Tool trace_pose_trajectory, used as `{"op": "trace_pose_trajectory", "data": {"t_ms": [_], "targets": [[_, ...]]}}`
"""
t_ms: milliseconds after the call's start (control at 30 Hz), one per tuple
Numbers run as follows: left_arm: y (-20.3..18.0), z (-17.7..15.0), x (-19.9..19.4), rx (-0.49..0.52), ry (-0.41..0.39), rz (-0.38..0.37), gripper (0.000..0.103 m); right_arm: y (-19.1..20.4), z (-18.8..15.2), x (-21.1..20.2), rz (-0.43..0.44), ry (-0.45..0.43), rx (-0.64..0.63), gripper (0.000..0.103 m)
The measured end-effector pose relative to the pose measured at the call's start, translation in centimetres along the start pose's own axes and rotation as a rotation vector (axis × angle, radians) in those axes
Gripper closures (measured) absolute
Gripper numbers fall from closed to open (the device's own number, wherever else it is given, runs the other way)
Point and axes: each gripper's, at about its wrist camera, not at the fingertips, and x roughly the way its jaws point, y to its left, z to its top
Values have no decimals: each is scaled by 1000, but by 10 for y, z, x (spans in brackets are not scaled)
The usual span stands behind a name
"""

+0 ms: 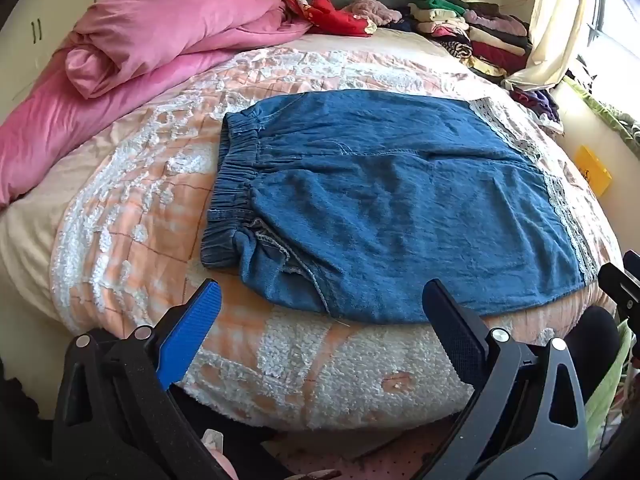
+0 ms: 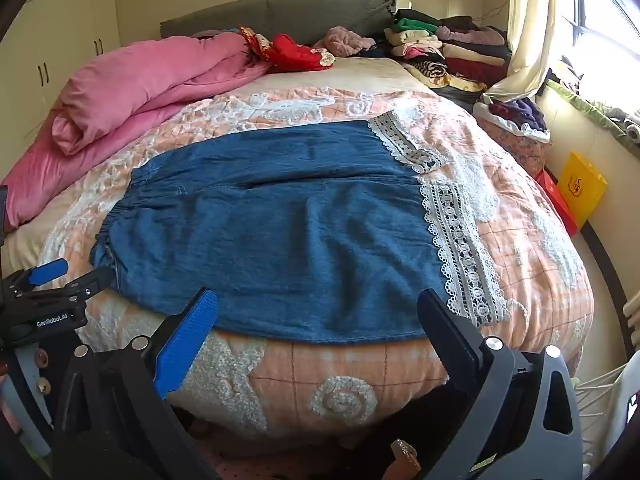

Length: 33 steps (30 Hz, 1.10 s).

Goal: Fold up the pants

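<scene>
Pants [image 1: 392, 208] lay flat on the bed [image 1: 132, 216], waistband toward the pink duvet [image 1: 140, 40]. Left gripper [image 1: 324, 312] and right gripper [image 2: 320, 320] hovered at the pants' near edge, both fully spread and empty.

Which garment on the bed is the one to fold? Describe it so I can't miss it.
On the bed's peach quilt, nearest the two open grippers, the blue denim pants lie spread flat. Elastic waistband on the left, white lace trim on the right; everything else is pink bedding or stacked clothes at the headboard.

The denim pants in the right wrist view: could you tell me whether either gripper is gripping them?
No, the pants lie flat on the bed, and both the right gripper and the left gripper stand open, clear of them.
</scene>
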Motion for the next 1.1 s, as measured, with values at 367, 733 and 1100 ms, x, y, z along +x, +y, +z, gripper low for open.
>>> {"op": "trace_pose_trajectory", "data": {"t_ms": [367,733,1100], "targets": [[-5,1,-4,13,-5,7,8,9,-5,5,19,4,7,4],[-7,0,-3,21,-5,6,8,3,-5,1,21,7,8,4],[-8,0,-5,24,-7,7,8,3,-4,-1,27,8,6,4]]}}
